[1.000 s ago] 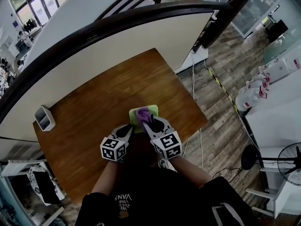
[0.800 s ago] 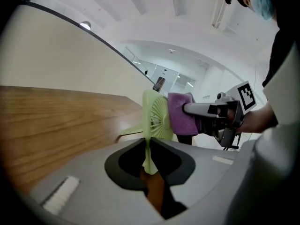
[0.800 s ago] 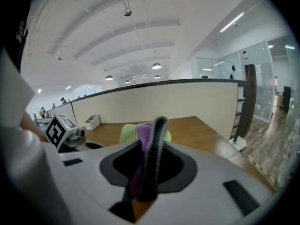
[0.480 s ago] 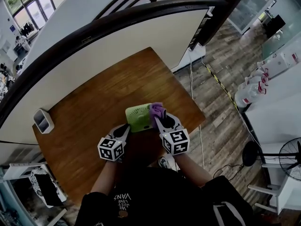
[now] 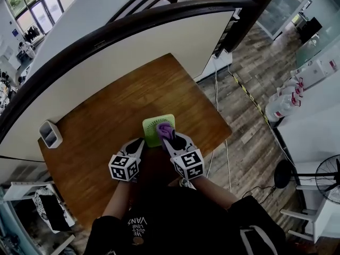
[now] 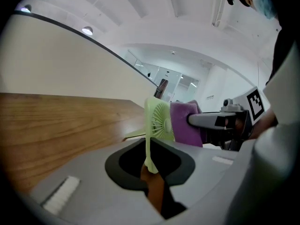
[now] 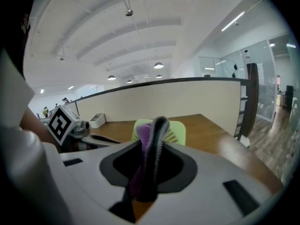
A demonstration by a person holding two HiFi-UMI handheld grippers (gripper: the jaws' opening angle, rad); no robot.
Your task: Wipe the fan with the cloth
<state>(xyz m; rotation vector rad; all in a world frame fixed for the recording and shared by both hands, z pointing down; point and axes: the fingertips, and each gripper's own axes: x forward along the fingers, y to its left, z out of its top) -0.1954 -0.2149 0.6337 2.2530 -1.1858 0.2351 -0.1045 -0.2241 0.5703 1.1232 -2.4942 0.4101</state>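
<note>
Left gripper [image 5: 141, 143]: fingers have just been closing and are clenched on the lower edge of the green mini fan [image 5: 154, 126], which stands upright between them; in the left gripper view the fan [image 6: 158, 122] rises straight out of the left gripper [image 6: 151, 168], its grille side-on to that camera. Right gripper [image 5: 169, 136]: fingers clamped on the purple cloth [image 5: 164, 129], a folded wad of which sticks out past the fingertips. In the right gripper view the cloth [image 7: 142, 142] sits pinched between the fingers of the right gripper [image 7: 150, 146], with the fan [image 7: 176, 131] directly beyond them. The cloth [image 6: 184, 124] is pressed against the fan's grille face, on the side towards the right fingers. Both grippers lie just beside each other, above the near edge of the wooden counter [image 5: 106, 116]. A white container [image 5: 50, 133] stands on the counter, well to the left of the left fingers.
</note>
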